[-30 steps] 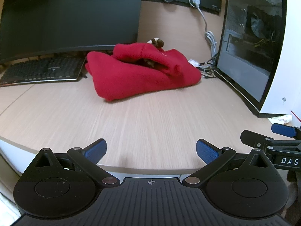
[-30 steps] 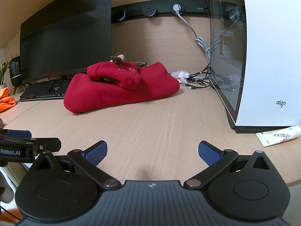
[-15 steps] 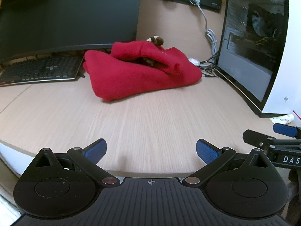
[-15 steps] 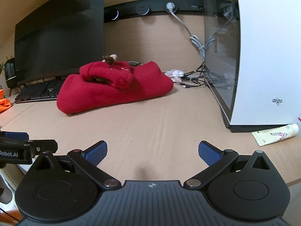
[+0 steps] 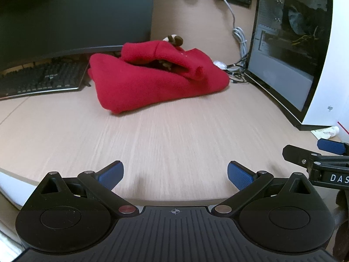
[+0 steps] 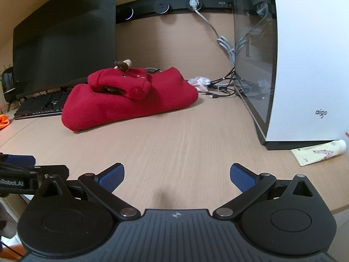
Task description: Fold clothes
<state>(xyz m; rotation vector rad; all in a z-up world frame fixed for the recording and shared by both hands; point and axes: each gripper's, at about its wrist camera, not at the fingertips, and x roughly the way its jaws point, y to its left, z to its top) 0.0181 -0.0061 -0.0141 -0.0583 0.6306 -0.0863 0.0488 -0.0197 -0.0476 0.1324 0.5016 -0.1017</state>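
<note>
A red fleece garment (image 5: 152,83) lies bunched in a folded heap at the back of the wooden desk (image 5: 165,137), a sleeve draped over its top and a small brown and white trim piece (image 5: 174,40) poking up behind. The right wrist view shows the same garment (image 6: 128,100) left of centre. My left gripper (image 5: 175,174) is open over the desk's front edge, well short of the garment, nothing between its blue pads. My right gripper (image 6: 177,175) is also open and empty, at a similar distance. Each gripper shows at the edge of the other's view.
A large dark monitor (image 5: 72,15) and a black keyboard (image 5: 39,80) stand at the back left. A white computer case (image 6: 305,65) with a glass side fills the right, cables (image 6: 220,87) beside it. A cream tube (image 6: 318,152) lies at the case's front. Something orange (image 6: 4,121) sits far left.
Both grippers have moved forward over the desk and toward the garment, which now looks larger in both views. The garment itself has not moved. Both stay open.
</note>
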